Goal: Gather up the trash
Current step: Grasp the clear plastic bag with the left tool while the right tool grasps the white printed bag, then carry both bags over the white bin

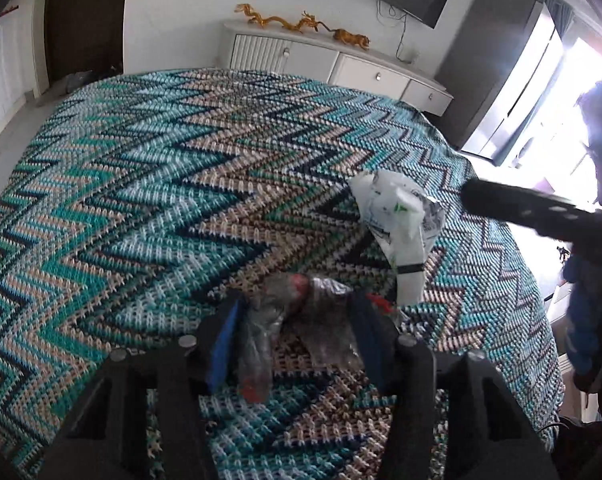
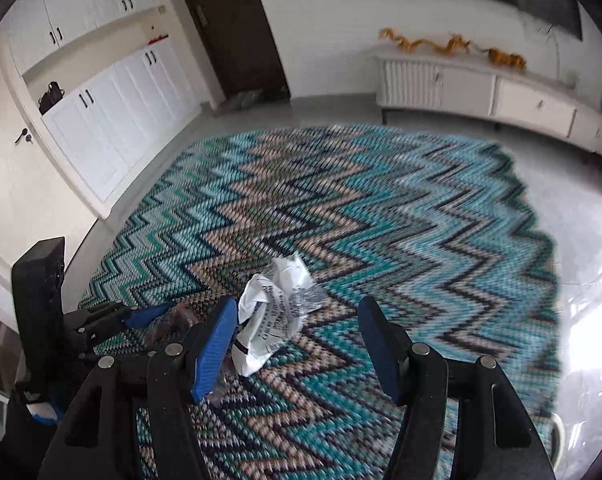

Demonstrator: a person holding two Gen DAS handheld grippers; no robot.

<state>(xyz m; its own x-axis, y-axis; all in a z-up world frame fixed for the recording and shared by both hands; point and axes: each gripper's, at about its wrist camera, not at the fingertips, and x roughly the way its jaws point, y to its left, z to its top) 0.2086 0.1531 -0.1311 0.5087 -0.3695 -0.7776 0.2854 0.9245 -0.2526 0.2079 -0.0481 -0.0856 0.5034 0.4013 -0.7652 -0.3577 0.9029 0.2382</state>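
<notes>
Left wrist view: our left gripper, jaws apart, straddles a clear crumpled wrapper on the zigzag bedspread; closing on it seems next. Right wrist view: right gripper, jaws apart and empty, hovers near the white printed bag; it needs lowering leftward.

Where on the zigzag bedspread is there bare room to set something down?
The teal zigzag knitted bedspread lies bare from the crumpled white printed plastic bag toward the white low cabinet. It is crowded near the left tongs, around the clear crumpled wrapper.
</notes>
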